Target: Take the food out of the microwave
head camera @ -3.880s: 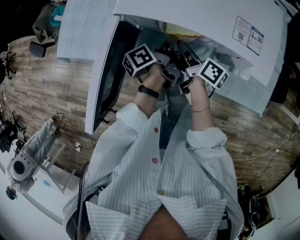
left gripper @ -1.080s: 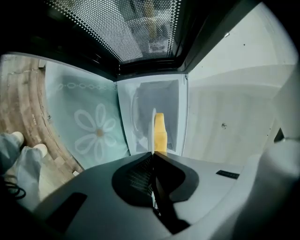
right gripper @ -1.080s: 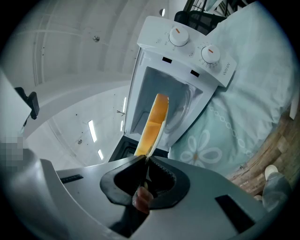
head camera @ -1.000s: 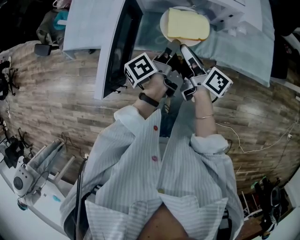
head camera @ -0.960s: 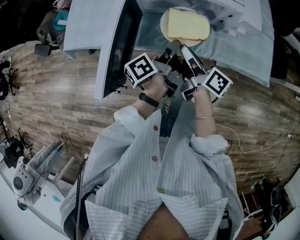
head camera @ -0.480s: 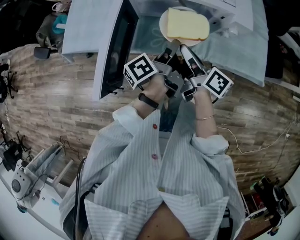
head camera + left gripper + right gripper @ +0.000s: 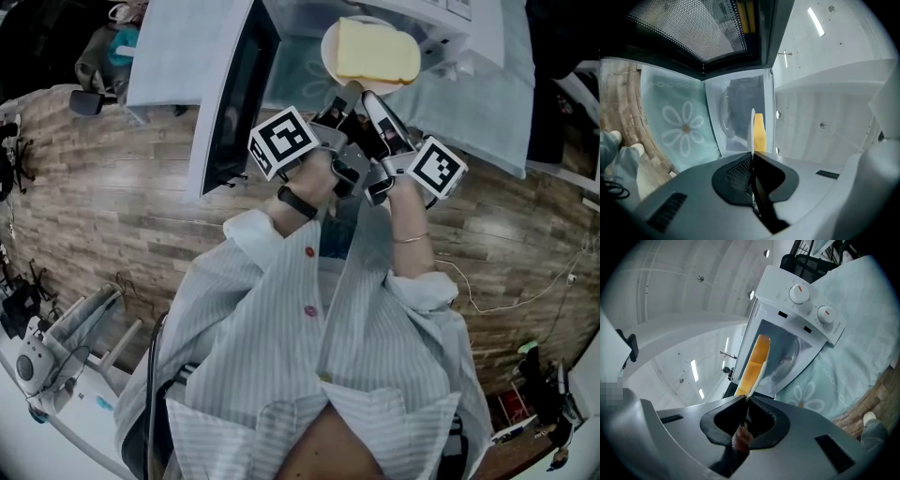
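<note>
The jaws of the left gripper (image 7: 752,158) are standing almost fully closed and are pinching the near rim of a white plate (image 7: 751,125), which that view is showing edge-on. The jaws of the right gripper (image 7: 742,401) are standing slightly wider and are clamping the same rim just beside the first grip. The food (image 7: 377,52), a pale yellow slab, is lying flat on the plate with no restraint. Both grippers are holding the plate in the air in front of the microwave (image 7: 799,305), apparently clear of its cavity and above the flower-patterned cloth (image 7: 483,98), with the door (image 7: 234,94) standing open at the left. Judged from this, the removal step is nearing completion and only set-down is remaining. To do it well, keep both pinches firm, since only one edge of the plate is being supported. Hold the two grippers at equal height and pitch so the far rim is not dipping and the slab is not sliding. Steer the load away from the door edge, and release only once the plate is resting fully on a surface.
</note>
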Action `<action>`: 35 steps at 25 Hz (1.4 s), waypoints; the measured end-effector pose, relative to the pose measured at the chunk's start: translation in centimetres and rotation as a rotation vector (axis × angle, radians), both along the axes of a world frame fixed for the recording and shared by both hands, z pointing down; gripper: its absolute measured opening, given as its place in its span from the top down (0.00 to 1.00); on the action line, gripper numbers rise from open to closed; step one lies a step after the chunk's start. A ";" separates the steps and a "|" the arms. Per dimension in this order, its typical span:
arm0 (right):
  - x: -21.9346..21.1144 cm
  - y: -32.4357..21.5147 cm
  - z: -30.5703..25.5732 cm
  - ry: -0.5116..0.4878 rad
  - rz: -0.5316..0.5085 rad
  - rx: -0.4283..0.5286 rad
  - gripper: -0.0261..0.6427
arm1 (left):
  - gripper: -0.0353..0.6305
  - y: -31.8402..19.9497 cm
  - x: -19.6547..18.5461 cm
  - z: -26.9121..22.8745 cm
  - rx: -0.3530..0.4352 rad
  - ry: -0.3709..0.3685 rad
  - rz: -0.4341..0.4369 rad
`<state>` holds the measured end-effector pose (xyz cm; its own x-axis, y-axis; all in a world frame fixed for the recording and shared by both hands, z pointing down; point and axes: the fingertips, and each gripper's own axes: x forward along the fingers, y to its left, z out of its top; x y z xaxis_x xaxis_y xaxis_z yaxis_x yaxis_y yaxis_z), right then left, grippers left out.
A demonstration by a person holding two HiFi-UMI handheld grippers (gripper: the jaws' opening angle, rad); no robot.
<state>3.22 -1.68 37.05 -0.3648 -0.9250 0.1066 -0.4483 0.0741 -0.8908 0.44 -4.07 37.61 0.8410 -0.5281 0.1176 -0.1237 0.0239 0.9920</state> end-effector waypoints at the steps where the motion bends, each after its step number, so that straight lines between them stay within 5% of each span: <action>1: 0.0 0.0 0.0 -0.002 0.001 -0.001 0.89 | 0.92 0.0 0.0 0.0 -0.001 -0.001 0.000; 35: -1.0 1.6 -5.5 -0.016 -0.014 0.060 0.89 | 0.92 1.6 -0.8 -5.6 0.038 0.027 -0.019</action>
